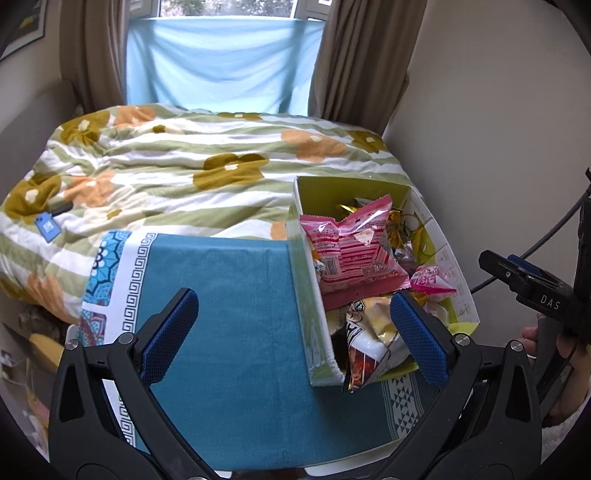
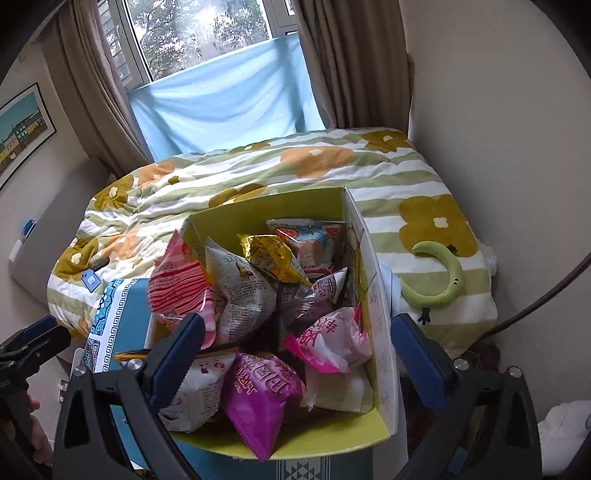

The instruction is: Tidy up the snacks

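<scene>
snacks (image 2: 258, 317) in crinkled pink, gold and white packets crowd box (image 2: 373, 332); both tongs (image 1: 293, 325) (image 2: 297, 354) wide.

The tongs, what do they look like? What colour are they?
Both the left tongs and the right tongs have shiny black plastic arms with silver screws. The fingertips are flat blue pads with a tiny bumpy grid. One black side says "DAS" in white, with a dark cable behind.

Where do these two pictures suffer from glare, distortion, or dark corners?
Right wrist view: the window is overexposed, trees washed out. Left wrist view: glare spots on the pink snack bag. Both views: fisheye bends the walls and bed, corners black.
</scene>
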A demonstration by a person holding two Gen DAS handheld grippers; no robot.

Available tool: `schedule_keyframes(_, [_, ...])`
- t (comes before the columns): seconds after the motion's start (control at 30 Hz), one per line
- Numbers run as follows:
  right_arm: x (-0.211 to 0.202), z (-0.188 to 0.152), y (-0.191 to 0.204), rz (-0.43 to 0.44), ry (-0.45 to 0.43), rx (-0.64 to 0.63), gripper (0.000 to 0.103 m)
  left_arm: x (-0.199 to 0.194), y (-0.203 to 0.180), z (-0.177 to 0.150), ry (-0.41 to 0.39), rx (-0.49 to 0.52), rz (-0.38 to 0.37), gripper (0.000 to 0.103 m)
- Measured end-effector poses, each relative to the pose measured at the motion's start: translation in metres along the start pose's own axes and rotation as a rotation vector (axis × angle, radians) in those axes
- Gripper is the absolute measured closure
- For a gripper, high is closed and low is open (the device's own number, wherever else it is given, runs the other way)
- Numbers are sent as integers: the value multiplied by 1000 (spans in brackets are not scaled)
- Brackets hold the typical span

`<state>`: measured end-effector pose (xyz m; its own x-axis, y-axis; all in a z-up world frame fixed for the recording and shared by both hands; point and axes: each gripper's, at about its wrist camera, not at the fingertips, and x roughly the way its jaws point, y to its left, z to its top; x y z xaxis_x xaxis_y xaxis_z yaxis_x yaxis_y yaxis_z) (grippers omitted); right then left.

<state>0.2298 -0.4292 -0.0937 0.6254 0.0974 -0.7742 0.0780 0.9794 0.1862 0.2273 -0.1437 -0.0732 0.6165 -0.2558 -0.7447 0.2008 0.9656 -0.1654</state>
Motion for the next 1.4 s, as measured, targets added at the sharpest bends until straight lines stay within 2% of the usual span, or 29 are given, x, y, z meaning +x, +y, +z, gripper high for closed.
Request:
schedule_keyframes(0.17, [-53,-12,36,-16,-97,-5,3,-61,12,-8,-101,61,17,0])
schedule_keyframes(0.4, [-129,-46,103,-47,-219,-35,3,-152,35,-44,-262,109,85,0])
schedule_keyframes(0.53, [-162,-76,131,-68,-278,-47,3,-189,47,-65,-321,129,104,0])
schedule_keyframes(0.6, [-172,-89,142,-74,-299,-58,3,-201,51,-76,-327,133,91,0])
schedule_keyframes(0.93, [-197,-133,173,-137,-338,-99,3,-223,64,-103,-350,94,79,0])
schedule_keyframes(1.4, [-199,-138,180,-131,-331,-105,3,-217,59,-103,-349,100,88,0])
